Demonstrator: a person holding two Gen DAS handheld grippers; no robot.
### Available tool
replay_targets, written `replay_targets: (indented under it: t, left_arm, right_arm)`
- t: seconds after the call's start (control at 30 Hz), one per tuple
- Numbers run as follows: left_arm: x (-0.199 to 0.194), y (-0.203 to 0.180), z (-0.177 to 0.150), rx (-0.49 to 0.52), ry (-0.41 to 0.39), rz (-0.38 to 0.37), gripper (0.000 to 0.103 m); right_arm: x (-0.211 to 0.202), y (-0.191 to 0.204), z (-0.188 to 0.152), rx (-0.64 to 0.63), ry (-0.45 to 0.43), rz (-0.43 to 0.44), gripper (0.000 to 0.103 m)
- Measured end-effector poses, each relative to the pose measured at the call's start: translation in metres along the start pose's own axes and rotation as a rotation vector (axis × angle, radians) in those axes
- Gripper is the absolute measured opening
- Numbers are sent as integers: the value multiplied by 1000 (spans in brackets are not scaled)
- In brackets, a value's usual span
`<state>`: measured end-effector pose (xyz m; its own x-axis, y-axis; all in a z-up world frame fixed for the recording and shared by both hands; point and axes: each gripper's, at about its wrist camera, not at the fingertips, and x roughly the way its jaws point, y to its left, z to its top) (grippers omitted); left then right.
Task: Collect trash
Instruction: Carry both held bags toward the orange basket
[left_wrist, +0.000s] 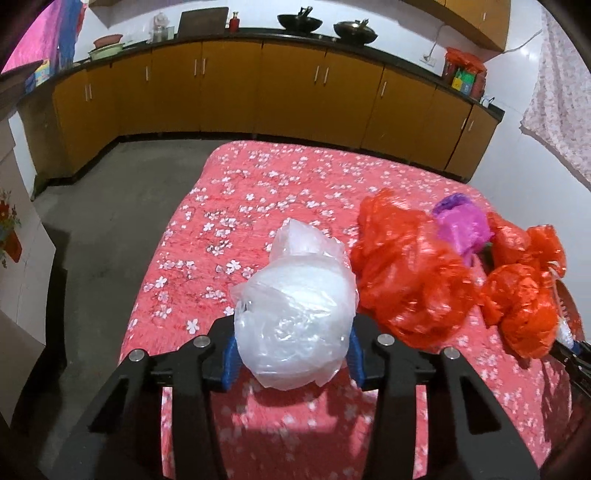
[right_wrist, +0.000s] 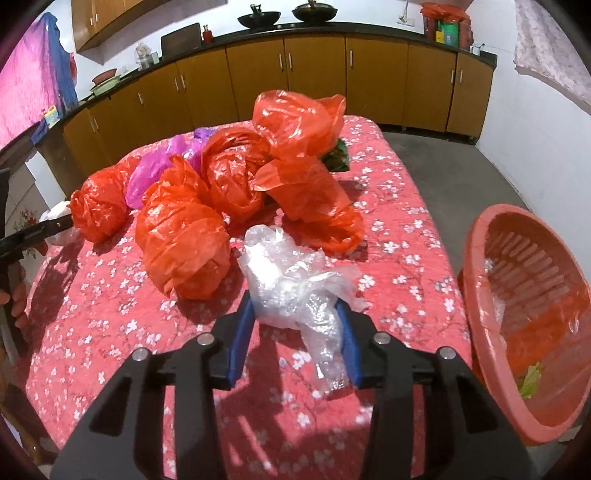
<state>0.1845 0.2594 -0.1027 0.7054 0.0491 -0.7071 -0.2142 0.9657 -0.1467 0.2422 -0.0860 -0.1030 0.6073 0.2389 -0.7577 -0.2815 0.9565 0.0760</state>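
- Left wrist view: my left fingers (left_wrist: 293, 347) are grasping a white plastic bag (left_wrist: 295, 314). The blue pads (left_wrist: 229, 363) press on both sides of the puffy bag, and it bulges out in front of them.
- Right wrist view: my right fingers (right_wrist: 295, 343) are grasping a clear crinkly bag (right_wrist: 291, 291). One blue pad sits on each side of it, and a loose tail of the bag hangs down between them.
- I think the step now is picking up. Both bags are caught, but they look like they are just above the flowery red cloth (right_wrist: 388, 206) or brushing it. I cannot tell which.
- Next I should lift each bag and carry it to the pink basket (right_wrist: 480, 258). The basket is tipped at the right edge of the cloth, near my right fingers. Some scraps are already inside it.
- My left fingers are far from the basket, so that bag has the longer trip. It must go past the pile.
- The bags are soft and slippery, so I should keep squeezing and move slowly.
- More trash waits beyond my fingers: a pile of orange-red bags (right_wrist: 184, 243), close behind the clear bag, and a purple bag (right_wrist: 155, 166) tucked in behind them.
- Far back is a long counter (right_wrist: 332, 27) with yellow cupboard doors.
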Motion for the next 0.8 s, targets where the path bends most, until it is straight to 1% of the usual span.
replay_targets:
  t: [0.2,0.3,0.53,0.8]
  left_arm:
    - [-36,-16,4,33,-63,-38,46]
    - [-54,-31,6,51,-91,-73,46]
    - [-90,-86,12,117,-150,-172,46]
    - [-98,-153,9,193,-158,-291,46]
  right_arm:
    - [-25,-8,-5,17,-39,-6,42]
    - [-41,-12,-6,24,-65,-9,42]
    - [-84,-29,-1,49,-157,-31,42]
    - [-125,-56,-5,95,-243,-103,42]
